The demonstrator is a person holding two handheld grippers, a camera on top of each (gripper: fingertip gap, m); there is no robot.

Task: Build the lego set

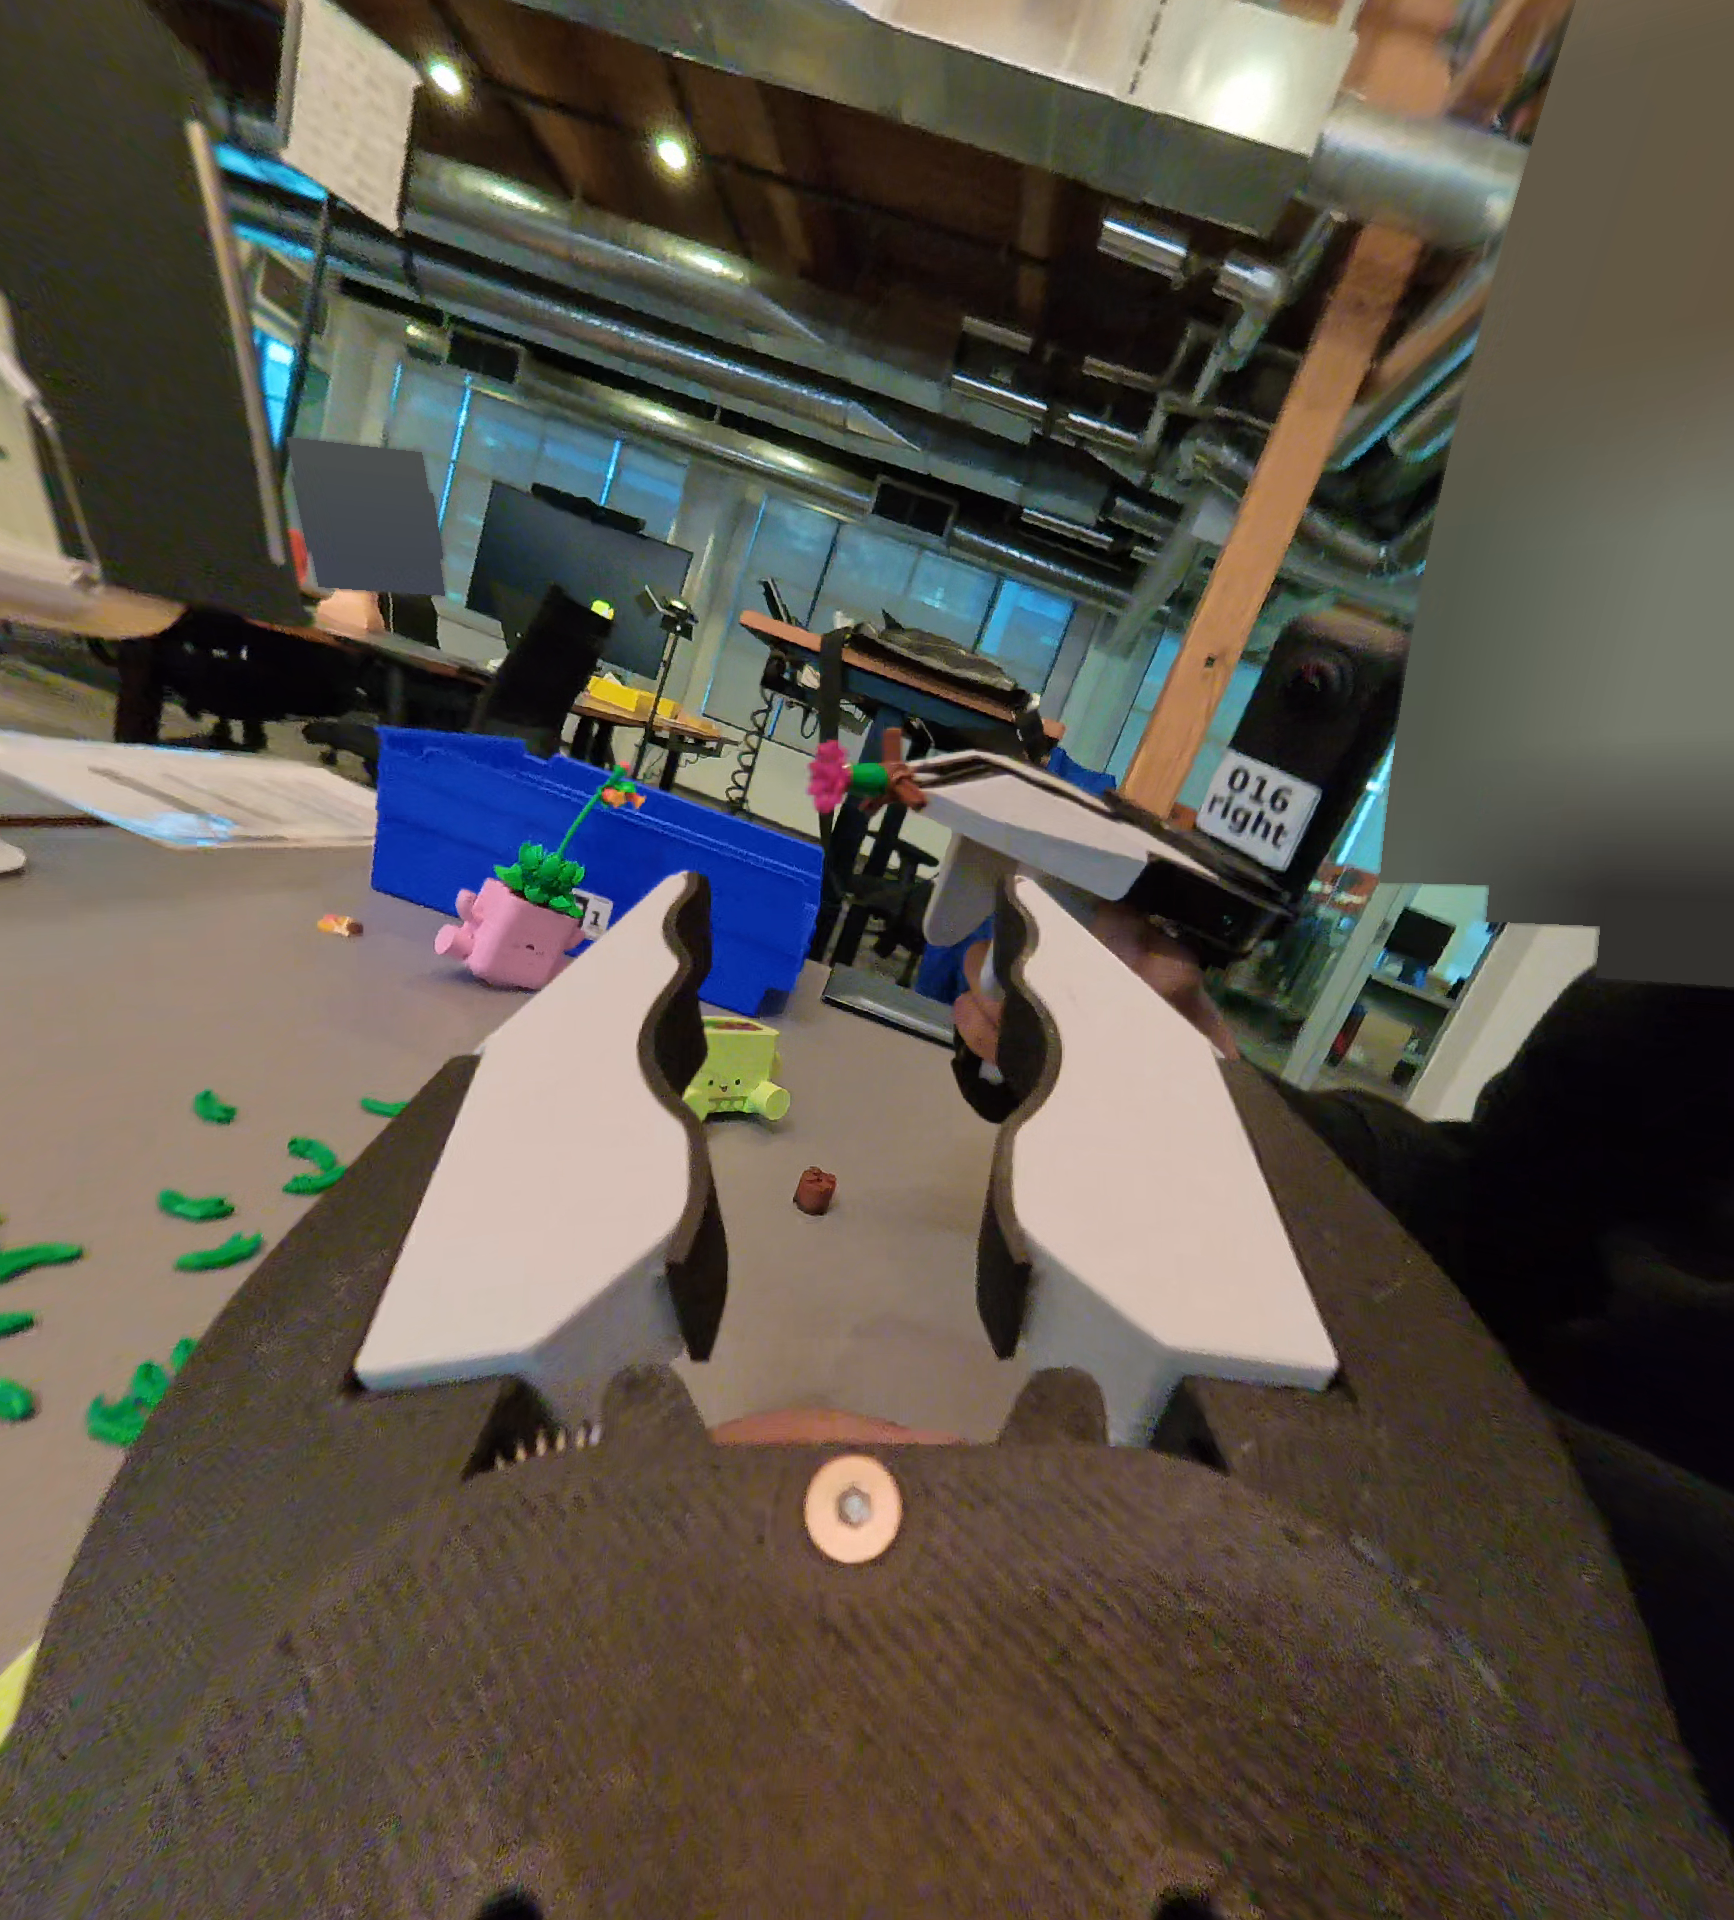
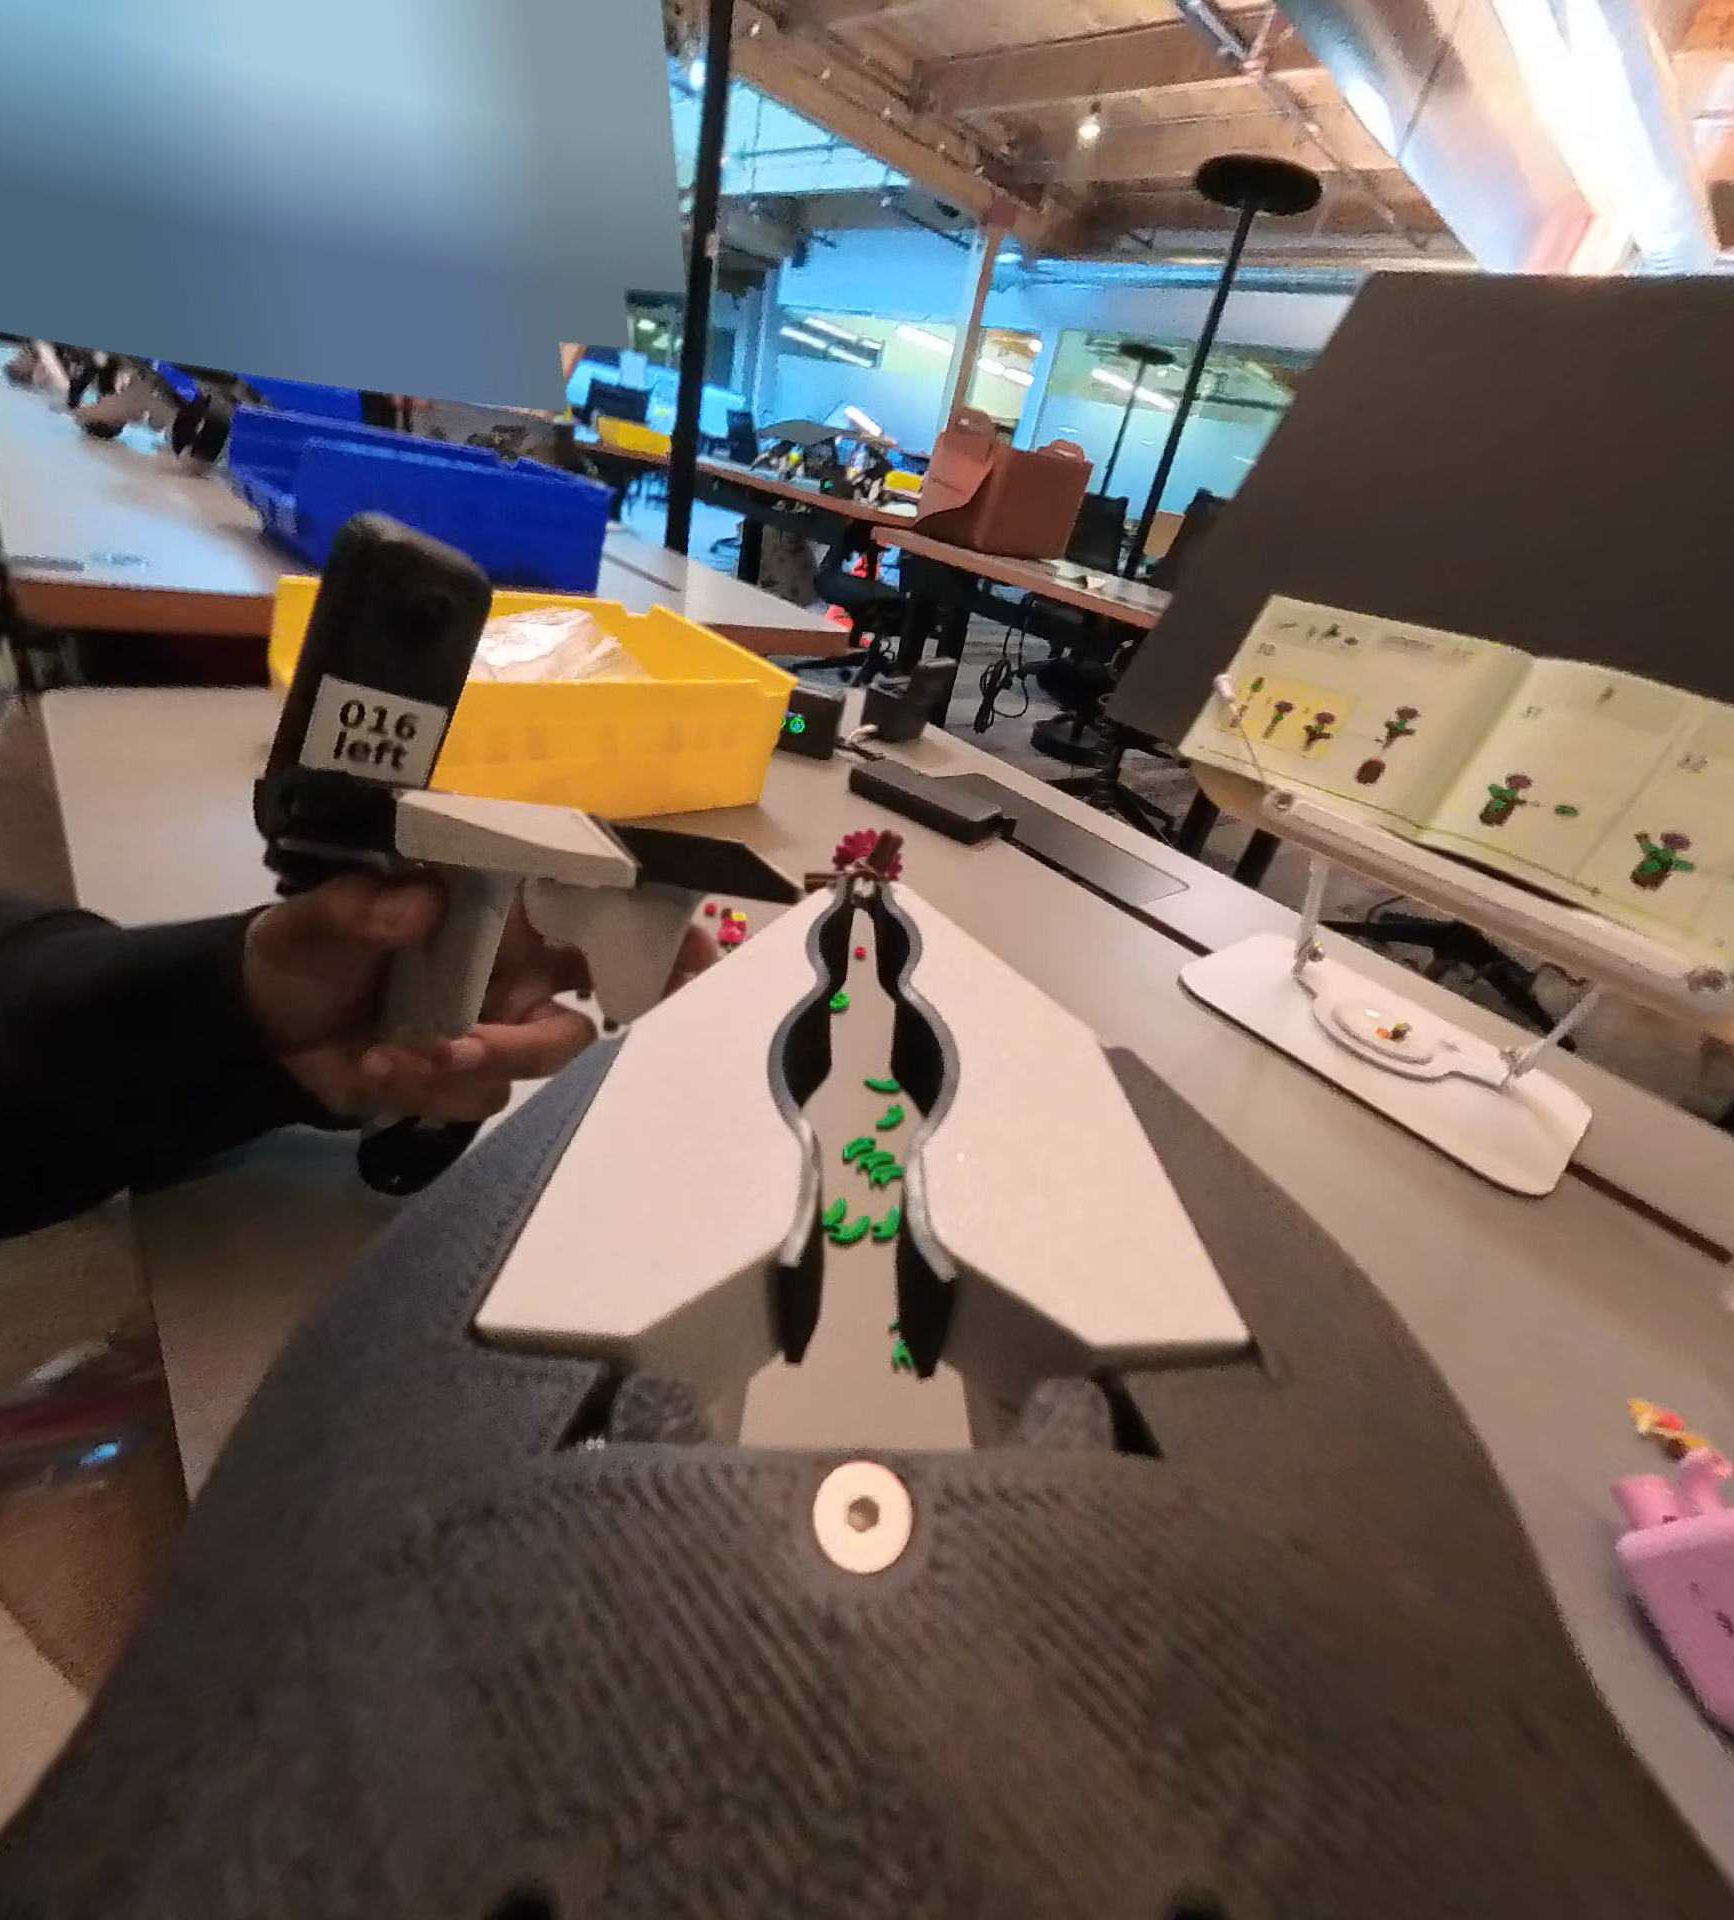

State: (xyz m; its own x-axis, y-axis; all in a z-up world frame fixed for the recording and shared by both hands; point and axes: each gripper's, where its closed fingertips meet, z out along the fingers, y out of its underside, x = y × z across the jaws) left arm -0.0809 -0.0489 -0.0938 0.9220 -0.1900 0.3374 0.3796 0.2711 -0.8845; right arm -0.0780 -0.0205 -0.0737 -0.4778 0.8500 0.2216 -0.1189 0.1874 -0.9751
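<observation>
Your right hand-held gripper (image 2: 868, 899) pinches magenta-bloomed, green-stemmed flower (image 2: 868, 852) at 12 o'clock | your left hand-held gripper (image 1: 852, 935) spread, empty.

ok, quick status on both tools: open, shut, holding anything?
Left tool: open, nothing between its fingers.
Right tool: shut on the small lego flower with magenta bloom and brown stem, held at the fingertips.

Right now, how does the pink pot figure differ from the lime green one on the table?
The pink pot figure carries green leaves and a tall stem with a small orange flower; the lime green pot figure shows no plant. The pink one lies close to the blue bin; the green one lies nearer the left gripper. Both are blocky, have a small face, lie tipped and rest on the grey table.
</observation>
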